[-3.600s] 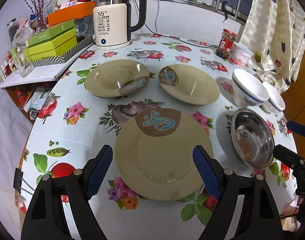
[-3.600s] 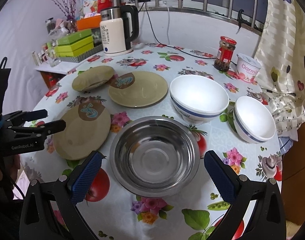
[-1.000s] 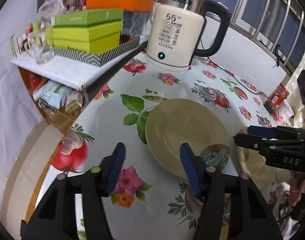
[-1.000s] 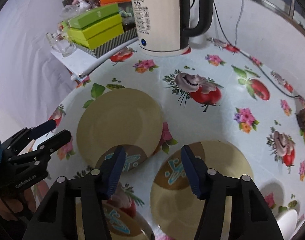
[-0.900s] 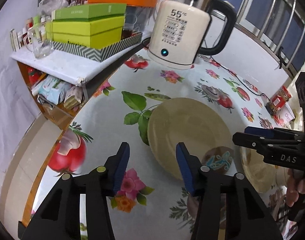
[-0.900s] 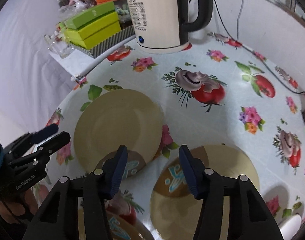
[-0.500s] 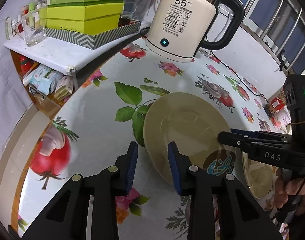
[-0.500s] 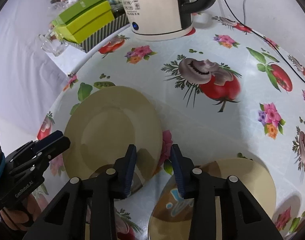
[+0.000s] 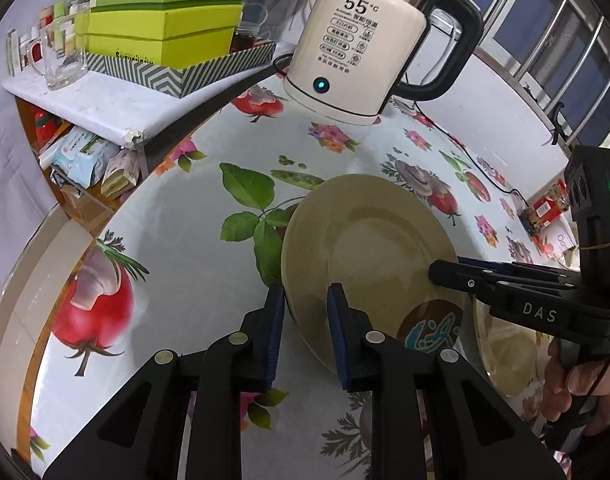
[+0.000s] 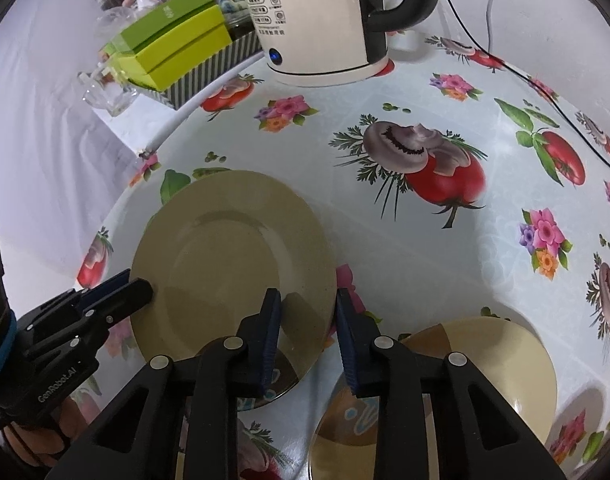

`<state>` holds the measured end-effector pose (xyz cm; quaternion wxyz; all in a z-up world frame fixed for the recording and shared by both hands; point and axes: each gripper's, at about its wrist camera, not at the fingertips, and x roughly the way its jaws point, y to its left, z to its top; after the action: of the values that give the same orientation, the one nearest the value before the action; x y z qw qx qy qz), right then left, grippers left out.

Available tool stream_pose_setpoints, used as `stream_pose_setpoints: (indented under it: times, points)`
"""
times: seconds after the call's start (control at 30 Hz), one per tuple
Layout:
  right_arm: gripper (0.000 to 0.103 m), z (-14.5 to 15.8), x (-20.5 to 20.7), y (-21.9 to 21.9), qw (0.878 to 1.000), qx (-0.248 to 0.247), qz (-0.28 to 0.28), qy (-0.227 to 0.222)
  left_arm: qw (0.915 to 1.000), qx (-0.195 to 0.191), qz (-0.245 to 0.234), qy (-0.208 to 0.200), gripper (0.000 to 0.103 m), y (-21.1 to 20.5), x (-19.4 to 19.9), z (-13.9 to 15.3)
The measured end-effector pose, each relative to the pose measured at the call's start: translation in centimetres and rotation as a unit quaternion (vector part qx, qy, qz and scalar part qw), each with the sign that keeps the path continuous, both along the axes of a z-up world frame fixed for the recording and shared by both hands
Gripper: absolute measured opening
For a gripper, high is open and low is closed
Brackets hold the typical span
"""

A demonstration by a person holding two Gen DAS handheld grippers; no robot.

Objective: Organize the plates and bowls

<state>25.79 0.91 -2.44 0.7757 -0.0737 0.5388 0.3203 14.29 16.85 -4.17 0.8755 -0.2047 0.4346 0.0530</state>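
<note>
Now both hand-held grippers are closing on one olive plate (image 9: 365, 240) lying near the table (image 9: 193, 240) edge that faces the shelf. Left hand-held gripper (image 9: 303, 300) stands narrow, its pads straddling the plate's rim, not yet pressing. Right hand-held gripper (image 10: 307, 308) is likewise narrow astride the opposite rim. A second plate (image 10: 485, 364) lies just beside, and a kettle (image 9: 357, 44) stands behind.

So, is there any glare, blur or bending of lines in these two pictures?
Left wrist view: sharp; the fisheye bends the window bars; soft sheen on the plate. Right wrist view: sharp too; the table edge curves, and the fingers throw a shadow on the plate.
</note>
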Motion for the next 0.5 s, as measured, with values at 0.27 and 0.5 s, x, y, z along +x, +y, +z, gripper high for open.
stream_pose_setpoints:
  times: [0.27, 0.5]
  points:
    - [0.027, 1.0, -1.0, -0.6, 1.000, 0.003, -0.005, -0.003, 1.0000, 0.004, -0.003, -0.008, 0.023, -0.4, -0.9, 1.3]
    - [0.027, 2.7, -2.2, -1.1, 1.000, 0.009, -0.006, -0.012, 0.9998, 0.012, -0.004, -0.018, 0.023, -0.8, -2.1, 3.0]
